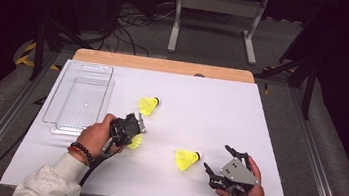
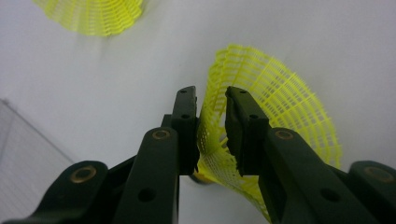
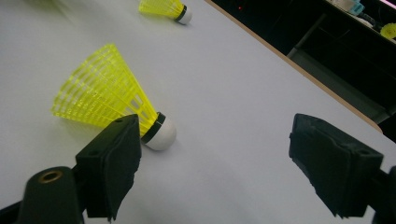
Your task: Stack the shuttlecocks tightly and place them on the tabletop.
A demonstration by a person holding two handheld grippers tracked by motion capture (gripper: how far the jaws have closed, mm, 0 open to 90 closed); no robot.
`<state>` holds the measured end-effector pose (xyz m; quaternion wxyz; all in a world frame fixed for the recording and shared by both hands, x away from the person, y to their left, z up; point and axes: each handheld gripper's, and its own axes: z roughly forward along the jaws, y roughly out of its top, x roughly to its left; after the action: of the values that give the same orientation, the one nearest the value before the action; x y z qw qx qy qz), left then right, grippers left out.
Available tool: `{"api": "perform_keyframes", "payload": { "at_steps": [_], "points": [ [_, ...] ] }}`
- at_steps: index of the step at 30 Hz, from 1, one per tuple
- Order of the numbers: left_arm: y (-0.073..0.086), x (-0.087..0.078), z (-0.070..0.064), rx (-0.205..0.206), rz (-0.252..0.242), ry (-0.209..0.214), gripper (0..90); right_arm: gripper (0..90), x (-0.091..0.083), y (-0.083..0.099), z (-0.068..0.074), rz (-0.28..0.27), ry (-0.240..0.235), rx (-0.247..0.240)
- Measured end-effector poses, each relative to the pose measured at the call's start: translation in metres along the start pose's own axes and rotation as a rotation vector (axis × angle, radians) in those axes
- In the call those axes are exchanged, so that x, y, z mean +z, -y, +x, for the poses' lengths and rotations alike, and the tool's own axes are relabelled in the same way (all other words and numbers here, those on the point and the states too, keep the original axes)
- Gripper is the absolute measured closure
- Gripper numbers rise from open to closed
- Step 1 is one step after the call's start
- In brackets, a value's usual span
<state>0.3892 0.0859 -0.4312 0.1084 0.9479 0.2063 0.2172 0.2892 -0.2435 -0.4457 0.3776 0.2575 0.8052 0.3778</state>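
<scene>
Shuttlecocks, three of them and all yellow, showed on the white table (image 1: 211, 112) in the high view. The left gripper (image 1: 133, 136) sat left of the surface's centre, its jaws pinched on the skirt of the held shuttlecock (image 1: 135, 141), which peeked out beneath the tool. The far shuttlecock (image 1: 148, 105) lay just beyond it toward the far edge, apart from it. The near shuttlecock (image 1: 187, 160) lay on its side toward the near edge, between the two hands. The right gripper (image 1: 220, 160) rested near the near right corner, its jaws spread and holding nothing. A clear plastic tray (image 1: 70, 82) stood along the left edge.

In the left gripper view, the two black jaws stood nearly together, clamped on the mesh wall of the held shuttlecock (image 2: 280, 102), one jaw inside the skirt and one outside. The far shuttlecock's skirt (image 2: 93, 16) showed at the top, and the tray's rim (image 2: 28, 140) at the left.

In the right gripper view, the jaws stood wide apart. The near shuttlecock (image 3: 107, 100) lay just beyond the left jaw, its white cork (image 3: 161, 133) pointing into the gap. The far shuttlecock (image 3: 166, 9) lay farther off.
</scene>
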Motion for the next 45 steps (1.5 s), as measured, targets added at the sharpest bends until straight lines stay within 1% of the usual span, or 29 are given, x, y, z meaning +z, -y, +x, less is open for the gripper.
{"api": "perform_keyframes", "payload": {
  "at_steps": [1,2,3,5,6,7,9,10,11,12,13,15,18,19,20,21,22,23,25,26,31,32,34,36,38,41,42,45],
  "points": [
    [-0.004,0.003,-0.002,-0.001,-0.005,-0.006,72.6,17.9,0.0,0.0,0.0,-0.001,0.001,-0.001],
    [-0.004,0.003,-0.002,-0.001,-0.005,-0.006,71.1,17.9,0.0,0.0,0.0,-0.001,0.001,-0.001],
    [-0.007,0.006,-0.003,-0.007,-0.011,-0.022,71.1,17.9,0.0,0.001,-0.001,-0.001,0.001,0.003],
    [-0.01,0.01,-0.004,-0.017,-0.022,-0.02,70.0,17.8,-0.001,0.001,-0.001,0.0,0.002,0.004],
    [-0.012,0.012,-0.005,-0.027,-0.026,-0.031,68.6,17.8,-0.001,0.001,-0.001,-0.001,0.002,0.004],
    [-0.013,0.013,-0.005,-0.024,-0.027,-0.025,67.4,17.8,-0.001,0.001,-0.001,0.0,0.003,0.005],
    [-0.014,0.014,-0.005,-0.022,-0.032,-0.016,68.0,17.8,-0.001,0.001,-0.001,0.001,0.002,0.005],
    [-0.014,0.015,-0.005,-0.033,-0.038,-0.029,67.2,17.8,-0.001,0.001,-0.001,0.001,0.002,0.004],
    [-0.014,0.016,-0.004,-0.039,-0.047,-0.031,66.0,17.8,-0.001,0.001,-0.001,0.001,0.001,0.004],
    [-0.013,0.016,-0.003,-0.05,-0.065,-0.026,66.0,17.7,0.0,0.001,-0.001,0.002,0.0,0.004],
    [-0.013,0.015,-0.002,-0.056,-0.073,-0.027,65.2,17.7,0.0,0.001,-0.001,0.003,0.0,0.004],
    [-0.012,0.013,-0.001,-0.066,-0.092,-0.033,66.3,17.8,0.0,0.001,0.0,0.006,-0.001,0.003],
    [-0.011,0.01,0.001,-0.071,-0.119,-0.027,63.8,17.8,0.0,0.001,0.0,0.007,0.005,0.001],
    [-0.01,0.009,0.001,-0.071,-0.128,-0.008,64.8,17.7,0.0,0.001,-0.001,0.005,0.005,0.005],
    [-0.01,0.008,0.002,-0.069,-0.143,-0.008,64.6,17.7,0.0,0.001,-0.001,0.005,0.005,0.005],
    [-0.009,0.007,0.002,-0.073,-0.147,-0.011,63.2,17.7,0.0,0.001,-0.001,0.006,0.01,0.005],
    [-0.009,0.005,0.002,-0.081,-0.167,-0.009,62.3,17.7,0.0,0.001,-0.001,0.006,0.009,0.005],
    [-0.009,0.005,0.002,-0.081,-0.167,-0.009,61.5,17.7,0.0,0.001,-0.001,0.006,0.009,0.005],
    [-0.007,0.0,0.003,-0.078,-0.192,0.005,60.5,17.7,0.0,0.001,-0.001,0.003,0.012,0.005],
    [-0.006,-0.003,0.003,-0.079,-0.222,0.005,59.2,17.7,0.0,0.001,-0.001,0.002,0.013,0.006],
    [0.002,-0.018,0.007,-0.114,-0.307,0.0,55.3,17.7,0.0,0.001,-0.001,0.002,0.015,0.01],
    [0.005,-0.021,0.008,-0.118,-0.323,0.003,54.0,17.7,0.0,0.001,-0.001,0.003,0.018,0.008],
    [0.009,-0.026,0.01,-0.133,-0.351,-0.008,50.3,17.7,-0.001,0.0,-0.001,-0.001,0.02,0.011],
    [0.016,-0.033,0.013,-0.146,-0.396,0.004,49.2,17.7,-0.001,0.0,-0.001,-0.001,0.022,0.01],
    [0.022,-0.037,0.015,-0.158,-0.426,-0.003,45.9,17.7,-0.001,0.0,-0.001,0.0,0.02,0.013],
    [0.031,-0.043,0.017,-0.17,-0.473,-0.004,43.6,17.7,-0.001,0.0,0.0,0.001,0.018,0.01],
    [0.034,-0.045,0.018,-0.174,-0.489,0.002,42.1,17.7,-0.001,0.0,0.0,0.0,0.02,0.008],
    [0.04,-0.05,0.019,-0.175,-0.531,-0.011,39.7,17.7,-0.001,0.0,0.0,-0.003,0.021,0.016]
  ]
}}
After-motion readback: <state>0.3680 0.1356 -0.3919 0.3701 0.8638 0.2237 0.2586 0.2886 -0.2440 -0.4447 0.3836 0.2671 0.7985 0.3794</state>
